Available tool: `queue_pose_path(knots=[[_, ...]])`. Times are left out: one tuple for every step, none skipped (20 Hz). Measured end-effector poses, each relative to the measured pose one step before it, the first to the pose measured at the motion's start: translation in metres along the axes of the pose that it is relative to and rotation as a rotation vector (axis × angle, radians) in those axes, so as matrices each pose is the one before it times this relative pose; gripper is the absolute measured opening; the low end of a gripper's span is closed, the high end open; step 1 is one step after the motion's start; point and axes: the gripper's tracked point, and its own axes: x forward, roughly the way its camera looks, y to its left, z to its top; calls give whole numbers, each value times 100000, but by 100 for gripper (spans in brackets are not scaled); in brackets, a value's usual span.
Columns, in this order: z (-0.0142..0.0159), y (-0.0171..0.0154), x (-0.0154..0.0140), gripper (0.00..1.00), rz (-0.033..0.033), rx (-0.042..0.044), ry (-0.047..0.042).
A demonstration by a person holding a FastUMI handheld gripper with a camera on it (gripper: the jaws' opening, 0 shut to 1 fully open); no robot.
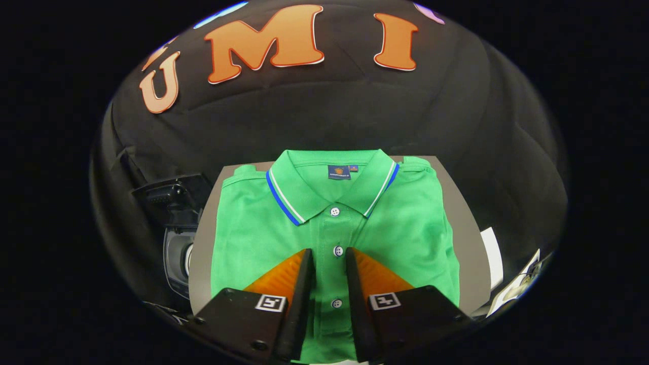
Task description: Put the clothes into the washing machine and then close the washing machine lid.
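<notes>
Hovering over the folded green polo shirt point(329, 228).
We keep our fingers point(328, 258) slightly parted astride the shirt's button placket, ready to pinch it.

gripper point(329, 253) fingers slightly parted over folded green polo shirt point(253, 228) placket.

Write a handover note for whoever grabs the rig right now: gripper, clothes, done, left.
Gripper: fingers a narrow gap apart, poised over the button placket of the green polo shirt; whether they touch the fabric can't be told, no grip evident.
Shirt: folded flat, collar away from the fingers, on a grey surface.
A dark device sits beside the surface, on the left of the fingers.
Done: nothing yet; shirt unmoved.
Left: grasp the shirt, put it in the washing machine, close the lid.
</notes>
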Motion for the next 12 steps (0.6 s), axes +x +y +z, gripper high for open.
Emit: queue_pose_path(knots=[[-55, -67, -161, 38, -550, -887, 146], [-69, 0, -91, 38, -649, -1240, 529], [13, 228, 41, 38, 583, -470, 383], [188, 356, -15, 38, 482, 6, -242], [72, -89, 152, 23, -324, -46, -586], [-129, -27, -181, 23, -179, -166, 292], [53, -78, 26, 23, -117, 0, -789], [166, 234, -116, 23, 1022, 1773, -1348], [23, 106, -12, 18, 674, 1802, -2037], [144, -57, -110, 13, 1297, 970, -1526], [-43, -141, 16, 11, 669, 1794, -1920], [264, -65, -495, 9, 732, 1642, -2385]])
